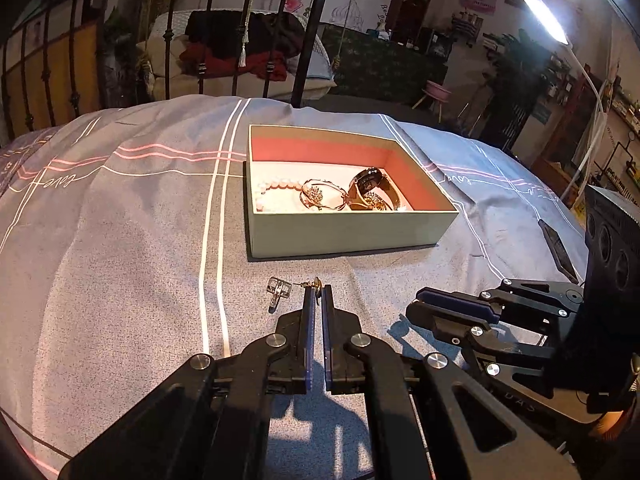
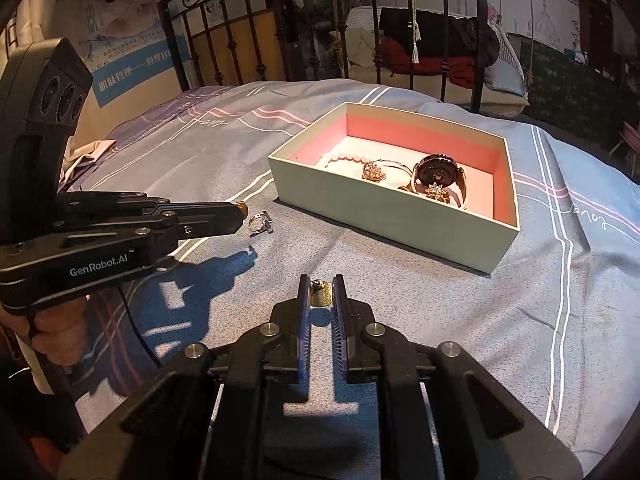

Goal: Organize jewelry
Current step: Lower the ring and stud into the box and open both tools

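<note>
A: Left tool (image 1: 316,290) is pinching a small gold earring (image 1: 316,283) at its tips, pads nearly together, low centre of the left wrist view. Whether it is lifted off the bed (image 1: 120,240) I cannot tell.

B: Right tool (image 2: 321,294) is sitting narrowly apart around a gold pendant (image 2: 321,295), lower centre of the right wrist view. Pads are just beside it; contact I cannot confirm, so not logging a grip.

A: Destination is the open box (image 1: 344,232), centre frame. Pearl bracelet (image 1: 276,188), gold bangle (image 1: 324,196) and watch (image 1: 370,184) are already lying inside it.

B: Judgement for the left: carrying the earring level, clearing the near wall of the box before releasing, and aiming for the bare lining at the left of the box.

A: Agreed. The piece is tiny and held only at the tips; any tilt is risking a slip into the folds of the cover.

B: For the right, closing squarely on the pendant's flat faces before lifting.

A: One loose ring (image 1: 278,292) is lying on the bed just left of the left tool tips. It is sitting close enough to be brushed on lift-off.

B: Both tools are working near each other in front of the box; staggering the approaches is looking prudent.
</note>
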A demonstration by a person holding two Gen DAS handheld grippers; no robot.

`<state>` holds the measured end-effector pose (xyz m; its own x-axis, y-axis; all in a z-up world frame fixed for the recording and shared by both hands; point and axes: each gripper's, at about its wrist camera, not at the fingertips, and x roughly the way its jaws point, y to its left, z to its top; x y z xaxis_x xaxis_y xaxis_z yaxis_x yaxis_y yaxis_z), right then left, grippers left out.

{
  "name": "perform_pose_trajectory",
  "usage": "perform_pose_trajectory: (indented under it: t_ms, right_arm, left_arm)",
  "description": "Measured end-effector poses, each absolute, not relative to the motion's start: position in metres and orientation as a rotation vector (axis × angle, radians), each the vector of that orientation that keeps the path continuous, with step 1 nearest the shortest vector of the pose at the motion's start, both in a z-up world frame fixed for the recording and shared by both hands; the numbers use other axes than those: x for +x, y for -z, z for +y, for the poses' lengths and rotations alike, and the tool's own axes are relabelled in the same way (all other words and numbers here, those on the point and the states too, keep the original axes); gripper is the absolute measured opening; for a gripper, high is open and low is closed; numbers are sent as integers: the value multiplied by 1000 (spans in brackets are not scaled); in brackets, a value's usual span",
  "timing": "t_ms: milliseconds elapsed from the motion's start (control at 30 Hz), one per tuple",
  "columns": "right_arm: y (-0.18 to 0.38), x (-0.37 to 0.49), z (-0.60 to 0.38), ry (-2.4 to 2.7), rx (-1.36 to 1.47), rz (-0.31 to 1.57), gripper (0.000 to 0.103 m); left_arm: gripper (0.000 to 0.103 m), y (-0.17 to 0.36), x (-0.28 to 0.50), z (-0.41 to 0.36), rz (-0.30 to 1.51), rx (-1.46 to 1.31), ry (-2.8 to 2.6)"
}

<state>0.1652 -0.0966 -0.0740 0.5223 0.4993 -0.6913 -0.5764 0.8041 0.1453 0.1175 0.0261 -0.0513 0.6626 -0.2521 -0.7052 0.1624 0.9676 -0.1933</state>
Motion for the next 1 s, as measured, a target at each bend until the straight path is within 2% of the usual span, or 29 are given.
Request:
perform_pose_trajectory:
  t_ms: [433,767,1000]
  right_arm:
    - [49,180,-98,-603,-132,727,12]
    - [16,234,-97,-518,-132,649,12]
    - [16,261,-94,-470,-113,646,12]
  left_arm:
    - [3,37,147,8,804,-106,258]
    - [3,6,196,-3,753,-71,224]
    - [3,-2,230,3,757,-89,180]
